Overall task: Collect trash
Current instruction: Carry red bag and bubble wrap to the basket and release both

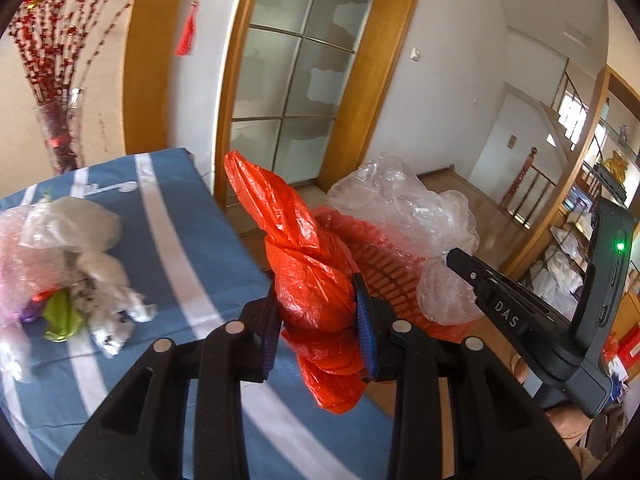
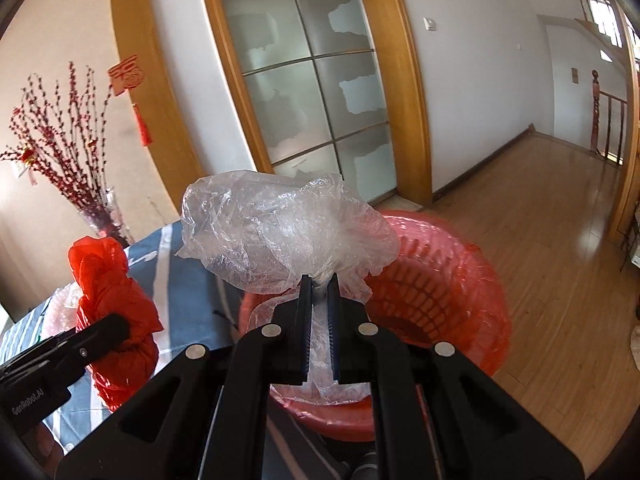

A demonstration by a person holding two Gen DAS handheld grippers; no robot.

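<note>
Nearest the left wrist camera, a twisted red plastic bag (image 1: 316, 292) is pinched between the pads of the left gripper (image 1: 318, 316), its knotted top standing above the jaws and its tail hanging below them. Beyond it, a red slatted basket (image 1: 384, 276) is seen just past the edge of the blue striped table (image 1: 192, 240), over open wooden floor (image 2: 560, 280). On the table, well apart from the edge, a heap of crumpled wrappers and plastic (image 1: 76, 264) is left lying.

In the right wrist view, the right gripper (image 2: 319, 280) is pressed nearly together on the neck of a clear plastic bag (image 2: 280, 228), which billows above the fingertips. The bag is held over the near rim of the basket (image 2: 460, 280), whose mouth is lined with thin pink film. The red bag (image 2: 112, 312) and left gripper are seen at the left, beside the basket and over the table corner.

Free room is offered to the right, where bare floor runs toward a stair rail (image 2: 600, 120). A frosted glass door (image 2: 312, 80) and a vase of red branches (image 2: 72, 152) stand behind the table.
</note>
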